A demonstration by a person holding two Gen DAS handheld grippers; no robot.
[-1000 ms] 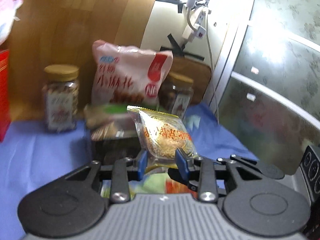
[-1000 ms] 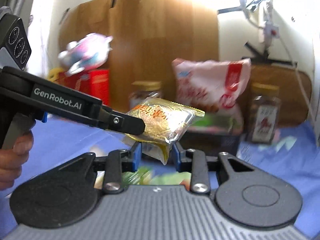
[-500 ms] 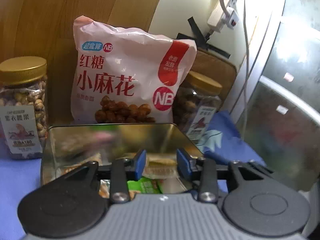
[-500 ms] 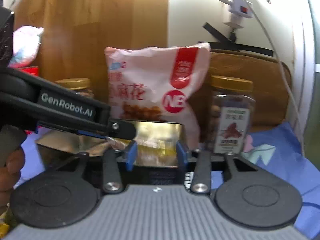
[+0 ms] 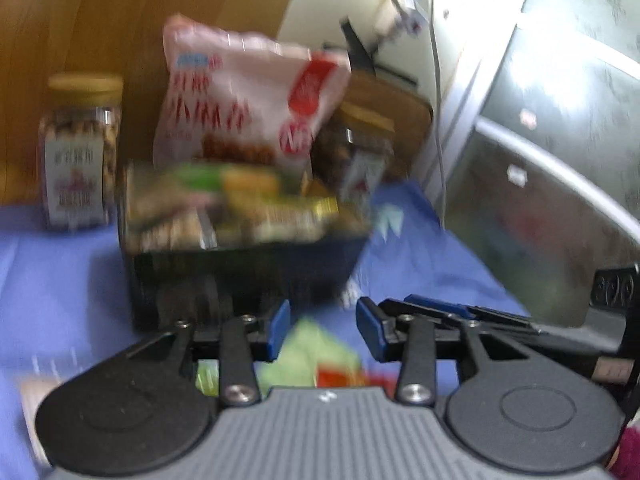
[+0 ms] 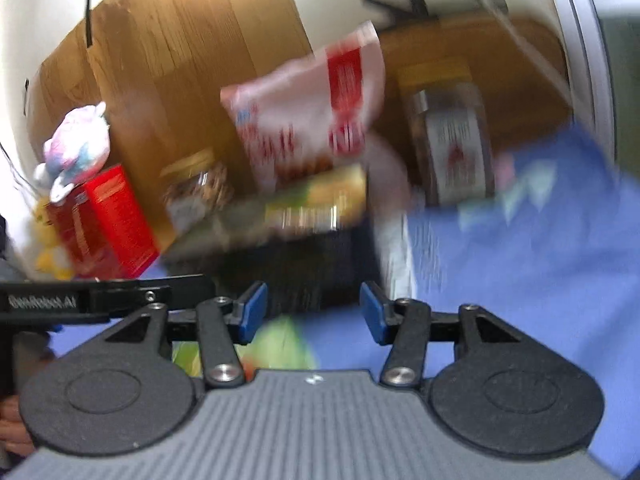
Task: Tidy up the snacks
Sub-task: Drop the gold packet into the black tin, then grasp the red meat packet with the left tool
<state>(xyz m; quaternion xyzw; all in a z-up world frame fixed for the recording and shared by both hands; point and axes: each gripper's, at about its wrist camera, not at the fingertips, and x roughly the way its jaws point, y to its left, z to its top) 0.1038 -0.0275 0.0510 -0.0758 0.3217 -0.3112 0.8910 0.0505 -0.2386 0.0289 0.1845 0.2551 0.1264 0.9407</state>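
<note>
1. Dark snack box (image 5: 240,268), heaped with blurred wrapped packets, stands on the blue cloth (image 5: 60,280) before the pink bag (image 5: 240,108).
2. Left gripper (image 5: 323,330) and right gripper (image 6: 312,312): both level, jaws apart, empty, just short of the box.

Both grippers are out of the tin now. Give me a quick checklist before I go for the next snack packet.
1. Left gripper open and empty: ok.
2. Right gripper open and empty: ok.
3. Snack tin upright on the blue cloth, packets inside: ok.
4. Next packet: green packet lies below the left gripper: ok.
5. Packet's exact edges and orientation: cannot tell, frames are motion-blurred.
6. Grippers apart from each other: ok.
</note>
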